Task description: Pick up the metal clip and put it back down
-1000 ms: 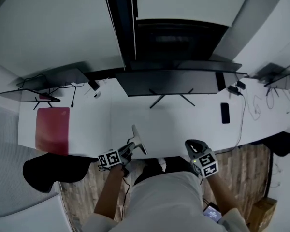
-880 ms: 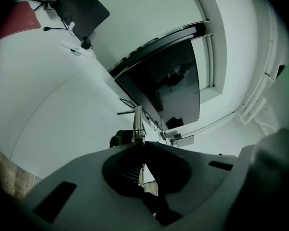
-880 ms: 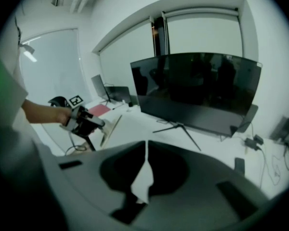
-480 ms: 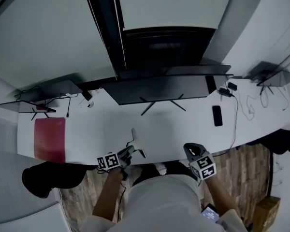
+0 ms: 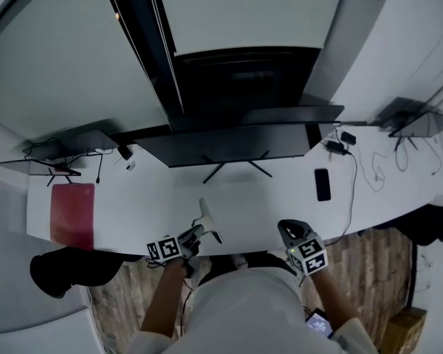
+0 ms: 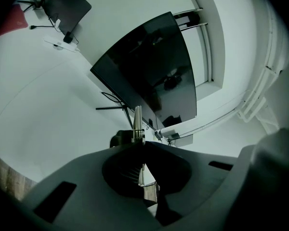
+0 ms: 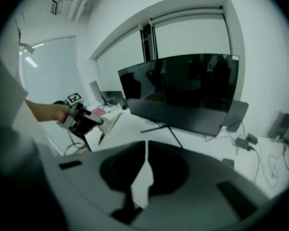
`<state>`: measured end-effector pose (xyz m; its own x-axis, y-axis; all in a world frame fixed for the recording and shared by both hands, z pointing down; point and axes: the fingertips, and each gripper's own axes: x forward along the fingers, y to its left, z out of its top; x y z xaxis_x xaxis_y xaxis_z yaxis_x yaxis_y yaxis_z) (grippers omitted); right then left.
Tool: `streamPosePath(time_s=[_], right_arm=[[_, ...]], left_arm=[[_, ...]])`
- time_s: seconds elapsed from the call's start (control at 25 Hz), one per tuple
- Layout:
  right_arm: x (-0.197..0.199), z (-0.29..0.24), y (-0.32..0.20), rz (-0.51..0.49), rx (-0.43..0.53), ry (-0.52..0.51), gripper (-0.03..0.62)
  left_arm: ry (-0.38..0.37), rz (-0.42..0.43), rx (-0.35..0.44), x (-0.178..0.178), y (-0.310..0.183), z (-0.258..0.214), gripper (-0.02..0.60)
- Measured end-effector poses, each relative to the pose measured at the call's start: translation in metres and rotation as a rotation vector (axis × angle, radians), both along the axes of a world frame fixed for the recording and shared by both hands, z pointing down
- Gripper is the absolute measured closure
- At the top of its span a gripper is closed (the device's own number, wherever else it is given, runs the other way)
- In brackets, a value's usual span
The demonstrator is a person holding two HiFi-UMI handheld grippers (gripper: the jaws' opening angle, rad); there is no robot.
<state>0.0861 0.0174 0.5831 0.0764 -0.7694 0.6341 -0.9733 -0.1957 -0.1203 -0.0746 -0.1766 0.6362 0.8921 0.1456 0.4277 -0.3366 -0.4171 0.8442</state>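
The metal clip (image 5: 209,222) is a long silver strip held over the front edge of the white desk (image 5: 266,198). My left gripper (image 5: 196,231) is shut on its near end. In the left gripper view the clip (image 6: 137,121) shows edge-on, rising from the closed jaws of the left gripper (image 6: 138,141) toward the monitor. My right gripper (image 5: 289,228) hangs at the desk's front edge further right, shut with nothing in it. The right gripper view shows the right gripper (image 7: 145,146) with its jaws meeting. Off to its left are the left gripper (image 7: 83,120) and the clip (image 7: 109,125).
A wide dark monitor (image 5: 229,142) on a thin stand fills the desk's back middle. A black phone (image 5: 322,184) and cables (image 5: 352,169) lie to the right, and a red mat (image 5: 72,214) to the left. Laptops (image 5: 66,144) stand at both ends. A dark chair (image 5: 59,271) is at lower left.
In the head view the desk, monitor and phone have slid to the left. Both grippers stay by the front edge, and the left still holds the clip.
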Motion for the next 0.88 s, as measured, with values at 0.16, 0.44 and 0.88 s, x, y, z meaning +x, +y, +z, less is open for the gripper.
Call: streamPosePath(time_s=[0.16, 0.44, 0.88], right_arm=[[0.018, 0.003, 0.013, -0.002, 0.0, -0.013, 0.559], [0.048, 0.009, 0.028, -0.029, 0.009, -0.033, 0.559], [0.093, 0.022, 0.049, -0.061, 0.014, -0.072, 0.559]], left_arm=[[0.008, -0.009, -0.001, 0.017, 0.014, -0.003, 0.549], [-0.01, -0.028, 0.004, 0.045, 0.036, -0.005, 0.549], [-0.031, -0.048, -0.003, 0.091, 0.064, 0.0, 0.549]])
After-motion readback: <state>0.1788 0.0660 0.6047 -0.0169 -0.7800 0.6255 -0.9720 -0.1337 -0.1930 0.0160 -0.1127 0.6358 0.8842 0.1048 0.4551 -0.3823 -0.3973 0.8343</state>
